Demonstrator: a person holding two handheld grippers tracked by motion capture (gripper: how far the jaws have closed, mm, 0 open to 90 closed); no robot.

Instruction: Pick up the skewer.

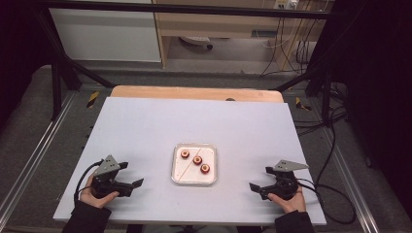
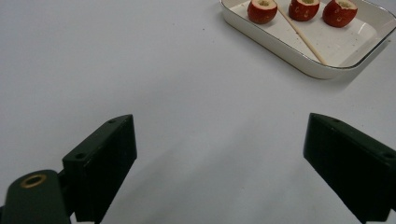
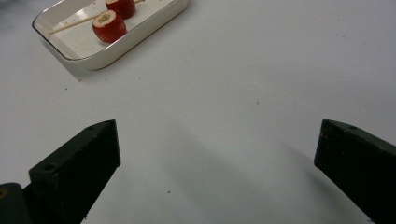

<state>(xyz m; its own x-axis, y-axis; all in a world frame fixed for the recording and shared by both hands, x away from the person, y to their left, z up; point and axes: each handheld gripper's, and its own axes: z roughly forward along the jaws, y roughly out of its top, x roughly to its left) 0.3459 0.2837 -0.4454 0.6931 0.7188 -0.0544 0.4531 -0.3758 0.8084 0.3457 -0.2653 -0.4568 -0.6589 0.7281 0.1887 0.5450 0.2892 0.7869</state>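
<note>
- My left gripper (image 1: 132, 174) rests low on the table (image 1: 145, 126), off to the left of the tray (image 1: 176, 165); its fingers (image 2: 100, 165) are spread wide with nothing between them.
- My right gripper (image 1: 260, 178) sits on the opposite side of the tray, fingers (image 3: 74, 175) spread just as wide and also empty.
- The tray lies between my two grippers, near the table's front half. Three cored red fruit pieces (image 1: 197, 159) stand in a slanted row inside it, and a thin wooden skewer (image 1: 188, 165) lies flat across the tray floor beside them.
- As I read it, the skewer and the fruit are what I am after, and neither is touched yet.
- Risk: the skewer is thin and lies flat on the tray floor. If I come down with fingers this wide, I may close on nothing or push it under a fruit piece.
- Risk: the tray's raised rim stands in the way of a low approach; clipping it could slide the light tray across the smooth table.
- Risk: the fruit pieces look round and soft. A hard pinch could crush one, and an off-centre pinch could roll it against its neighbours.
</note>
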